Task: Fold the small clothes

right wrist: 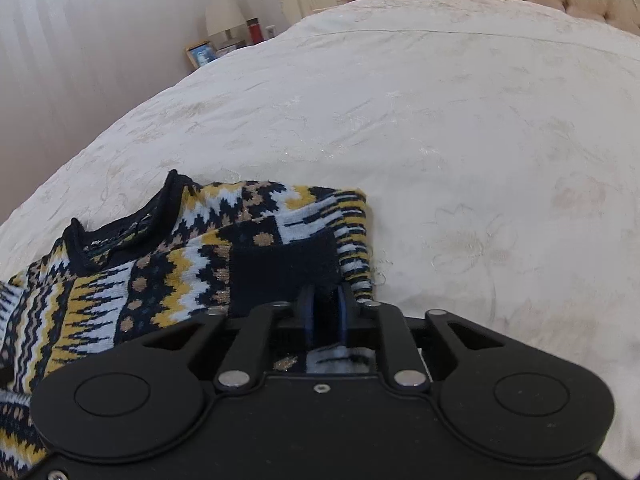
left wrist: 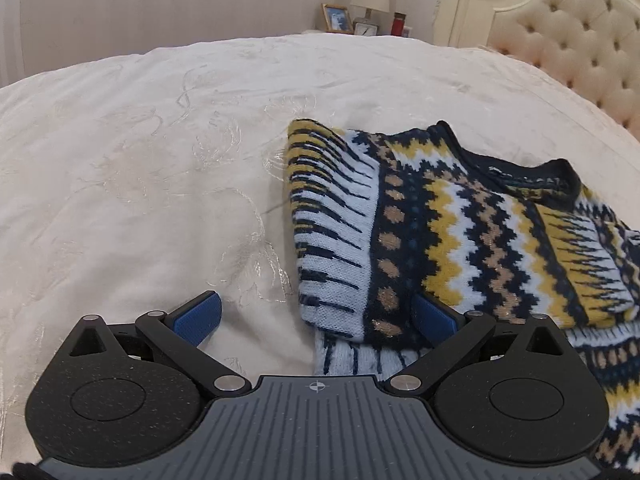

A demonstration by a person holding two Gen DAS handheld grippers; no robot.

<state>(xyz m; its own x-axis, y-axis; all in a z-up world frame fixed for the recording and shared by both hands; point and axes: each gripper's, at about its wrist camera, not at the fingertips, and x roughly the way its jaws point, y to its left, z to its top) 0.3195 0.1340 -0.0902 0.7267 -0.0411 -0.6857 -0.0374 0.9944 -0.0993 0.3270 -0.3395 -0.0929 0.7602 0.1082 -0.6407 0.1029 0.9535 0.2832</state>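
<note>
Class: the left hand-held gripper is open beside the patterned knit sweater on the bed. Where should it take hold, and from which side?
Probably the folded-in sleeve edge of the navy, yellow and white patterned knit sweater, approached from the bare cream bedspread side. That edge lies raised and exposed; the left hand-held gripper already straddles it.

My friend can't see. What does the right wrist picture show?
The right gripper is pinched shut on the dark cuff of a patterned navy, yellow and white sweater lying on a cream bed. A lamp stands far behind.
</note>
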